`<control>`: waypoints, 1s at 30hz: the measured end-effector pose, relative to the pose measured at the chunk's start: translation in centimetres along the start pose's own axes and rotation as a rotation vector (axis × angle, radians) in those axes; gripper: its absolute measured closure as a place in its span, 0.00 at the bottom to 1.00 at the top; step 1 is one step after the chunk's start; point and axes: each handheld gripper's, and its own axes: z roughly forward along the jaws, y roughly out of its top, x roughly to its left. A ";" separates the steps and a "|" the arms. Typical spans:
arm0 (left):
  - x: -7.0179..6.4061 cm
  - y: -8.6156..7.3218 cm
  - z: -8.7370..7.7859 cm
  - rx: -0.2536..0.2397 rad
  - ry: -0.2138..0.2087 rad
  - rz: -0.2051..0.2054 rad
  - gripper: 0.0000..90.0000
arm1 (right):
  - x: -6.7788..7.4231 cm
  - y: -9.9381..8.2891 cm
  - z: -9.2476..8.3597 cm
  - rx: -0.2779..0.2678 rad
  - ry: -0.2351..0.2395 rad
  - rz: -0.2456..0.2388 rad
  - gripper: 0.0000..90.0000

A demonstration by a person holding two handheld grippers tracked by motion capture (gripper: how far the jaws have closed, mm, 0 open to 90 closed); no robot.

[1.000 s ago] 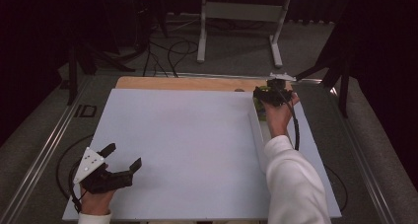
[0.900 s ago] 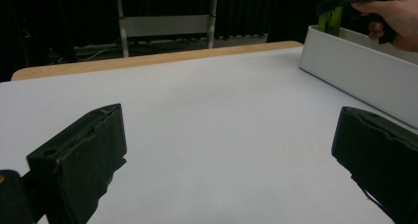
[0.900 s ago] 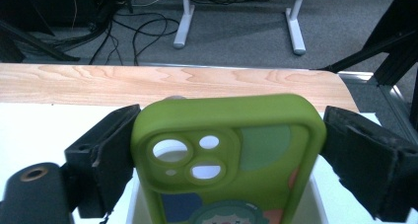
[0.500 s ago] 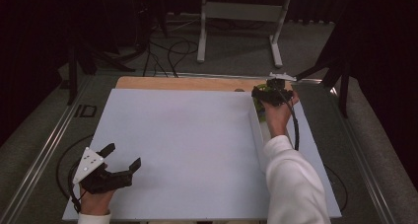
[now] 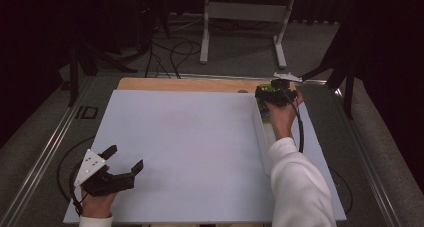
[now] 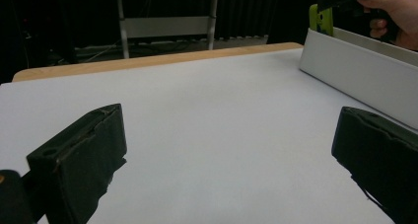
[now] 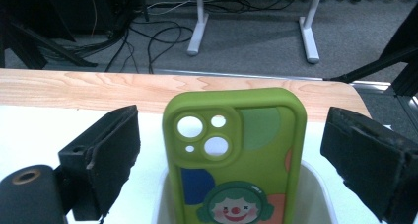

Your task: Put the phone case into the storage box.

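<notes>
Nothing much had moved since the earlier frame: both grippers held their spots, the right one only a touch nearer the table's far edge. Over at the near left corner of the white mat (image 5: 190, 147), the left gripper (image 5: 125, 159) sat low over the surface, its jaws spread wide with only bare mat between them, and that gap showed plainly in the left gripper view (image 6: 229, 150). Across the middle the mat lay bare. Further right, a white tray (image 5: 261, 137) ran along the mat's right side, its long wall showing in the left gripper view (image 6: 355, 71). At the tray's far end, close to the far right corner of the mat, stood the green phone case (image 5: 266, 109), upright, its lower end down in the tray. The right gripper (image 5: 274, 93) hung right over it. In the right gripper view the case (image 7: 236, 155) stood squarely between the jaws, camera cutouts at the top, a clown face lower down. The right gripper (image 7: 229, 150) was spread, a clear gap on each side, neither jaw touching the case. Beyond it ran the wooden table edge (image 7: 98, 88).
</notes>
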 end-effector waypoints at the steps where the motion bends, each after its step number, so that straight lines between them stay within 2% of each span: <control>1: 0.0 0.0 0.0 0.000 0.000 0.001 0.01 | 0.1 0.0 0.0 0.000 -0.001 -0.001 0.09; 30: -0.1 0.1 0.1 0.001 -0.003 0.002 0.01 | 0.9 0.0 -1.7 0.009 0.072 -0.047 0.09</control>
